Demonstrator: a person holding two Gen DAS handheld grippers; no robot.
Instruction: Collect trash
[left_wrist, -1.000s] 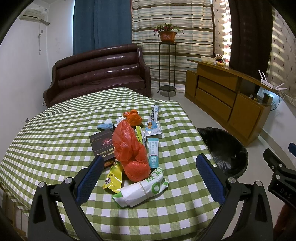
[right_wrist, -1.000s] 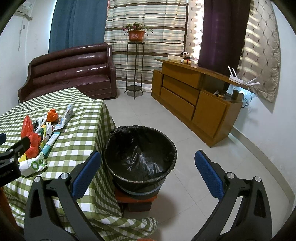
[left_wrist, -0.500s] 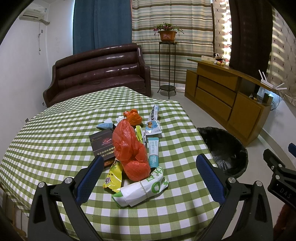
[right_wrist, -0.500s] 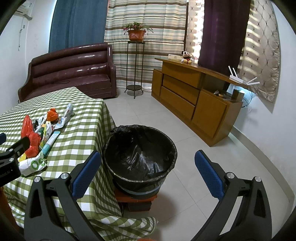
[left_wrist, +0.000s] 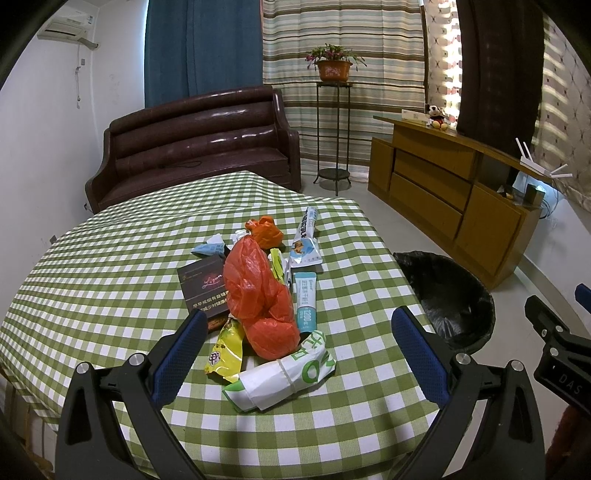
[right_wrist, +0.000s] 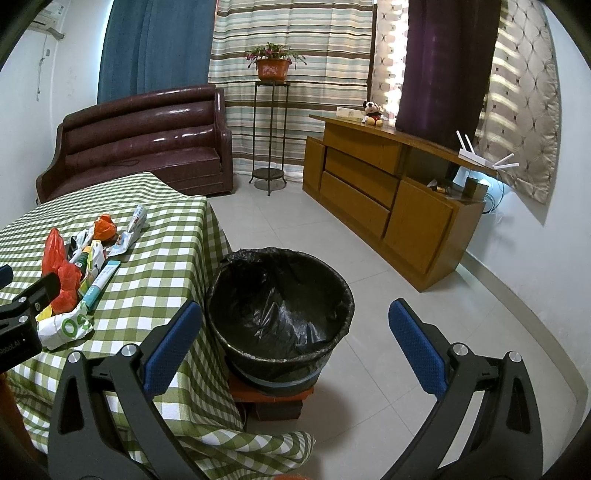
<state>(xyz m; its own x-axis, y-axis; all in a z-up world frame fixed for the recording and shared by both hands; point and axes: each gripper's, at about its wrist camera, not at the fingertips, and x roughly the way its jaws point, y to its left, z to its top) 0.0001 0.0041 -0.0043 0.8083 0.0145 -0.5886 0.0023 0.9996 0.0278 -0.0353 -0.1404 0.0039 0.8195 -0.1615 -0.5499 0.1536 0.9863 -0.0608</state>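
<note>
- Nothing has changed over the last second: both views match the earlier ones, so the collecting has not begun.
- The left gripper (left_wrist: 295, 328) hangs wide and empty at the bottom of its frame, with the trash pile (left_wrist: 262, 291) on the green checked bench (left_wrist: 110, 266) at centre.
- The right gripper (right_wrist: 293, 330) is wide too, holding nothing, above the black-lined bin (right_wrist: 279, 317) at lower centre.
- The bin seems empty, though its dark liner hides much.
</note>
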